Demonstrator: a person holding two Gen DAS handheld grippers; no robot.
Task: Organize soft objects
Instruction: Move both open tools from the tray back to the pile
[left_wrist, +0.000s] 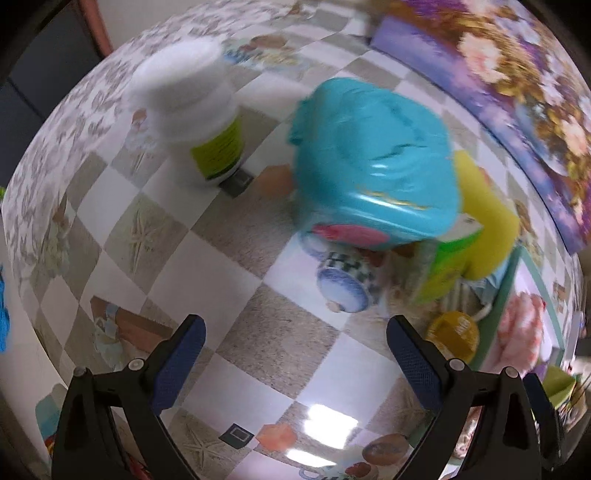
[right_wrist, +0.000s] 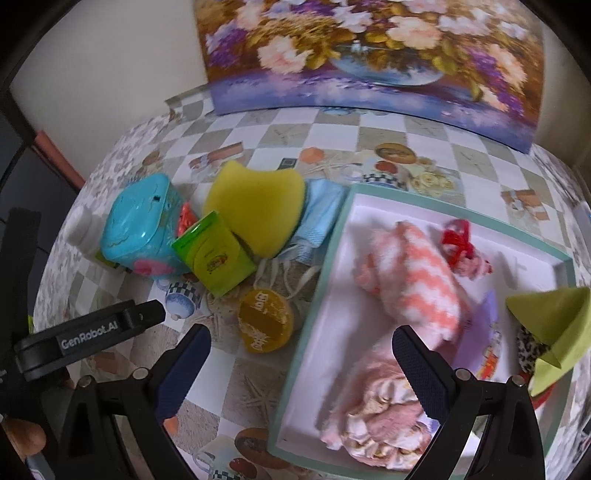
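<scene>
Sorting partly done: tray (right_wrist: 554, 254) holds striped towel (right_wrist: 413, 273) and pink cloth (right_wrist: 384, 413). Yellow sponge (right_wrist: 255, 206) and blue cloth (right_wrist: 317, 218) remain outside, beside it. Left gripper (left_wrist: 295, 347) and right gripper (right_wrist: 299, 354) both spread apart, empty.

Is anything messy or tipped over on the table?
Yes. Left of the tray, the yellow sponge leans on the green box, which sits tilted, and the teal tub is tipped too. Nothing looks spilled or broken.
</scene>
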